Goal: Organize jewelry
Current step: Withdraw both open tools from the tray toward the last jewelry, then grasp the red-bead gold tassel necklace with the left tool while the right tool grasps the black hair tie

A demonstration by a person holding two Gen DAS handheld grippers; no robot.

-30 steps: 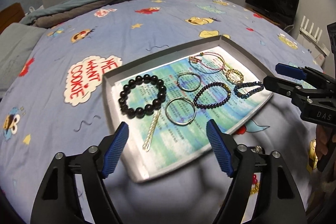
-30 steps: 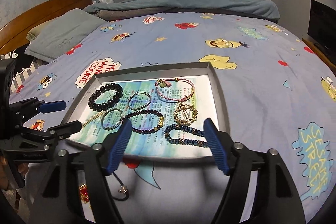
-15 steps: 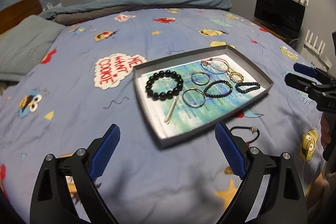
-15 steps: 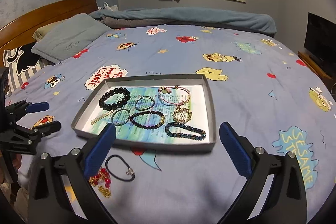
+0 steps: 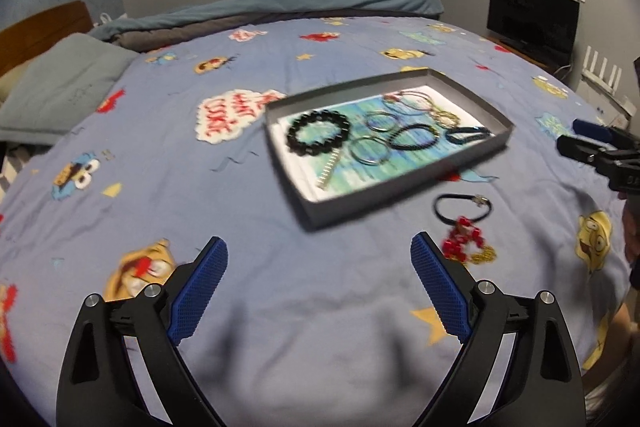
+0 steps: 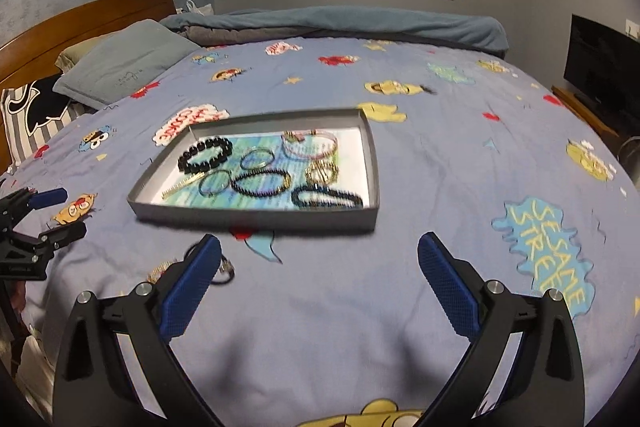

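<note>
With both the left gripper (image 5: 319, 287) and right gripper (image 6: 319, 283) spread wide and empty, the light, limp red-and-gold bracelet (image 5: 466, 245) at 2 o'clock, short of the tray (image 5: 404, 193), likely needs pinching across its beads.

The left tongs (image 5: 319, 291) are built from two matte black plastic arms, each curving up to a tip faced with a long royal-blue pad (image 5: 198, 291) of fine cross-hatched texture. Two round silver screw heads sit on each arm just behind the blue pad, and a slim teardrop slot is cut through each arm further back from the pad. The right tongs (image 6: 319, 289) have the same build: black arms, knurled blue pads (image 6: 448, 289), paired silver screws and matching slots. Seen from the side, the body behind the blue pad is a blocky black linkage with small screws and pale lettering too small to read.
</note>
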